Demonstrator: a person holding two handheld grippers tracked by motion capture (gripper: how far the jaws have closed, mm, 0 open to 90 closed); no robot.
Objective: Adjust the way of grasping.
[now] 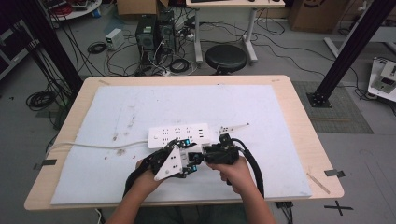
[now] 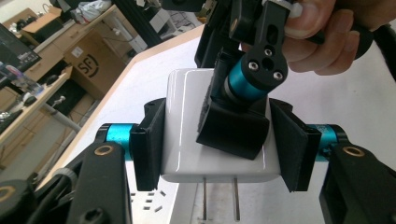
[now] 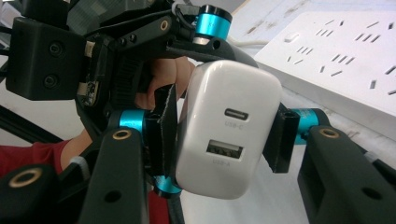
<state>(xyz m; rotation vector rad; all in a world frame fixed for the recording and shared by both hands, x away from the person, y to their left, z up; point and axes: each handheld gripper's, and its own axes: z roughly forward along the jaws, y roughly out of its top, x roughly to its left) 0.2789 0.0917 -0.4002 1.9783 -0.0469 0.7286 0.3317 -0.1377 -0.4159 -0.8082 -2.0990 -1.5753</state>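
A white USB charger [image 2: 184, 140] with two metal prongs [image 2: 205, 200] hangs just above the table between both grippers. My left gripper [image 2: 217, 144] is shut on its two narrow sides. My right gripper [image 3: 224, 140] comes from the opposite end, facing the charger's two USB ports [image 3: 233, 114], and its pads lie against the broad faces; one of its fingers [image 2: 233, 133] rests on the top face. In the high view the left gripper [image 1: 187, 162] and right gripper [image 1: 200, 156] meet tip to tip just in front of a white power strip [image 1: 179, 134].
The power strip's cord [image 1: 93, 145] runs left off the pale mat [image 1: 140, 102]. A small white bracket [image 1: 232, 127] lies right of the strip. A black stool [image 1: 226, 57] stands beyond the table's far edge.
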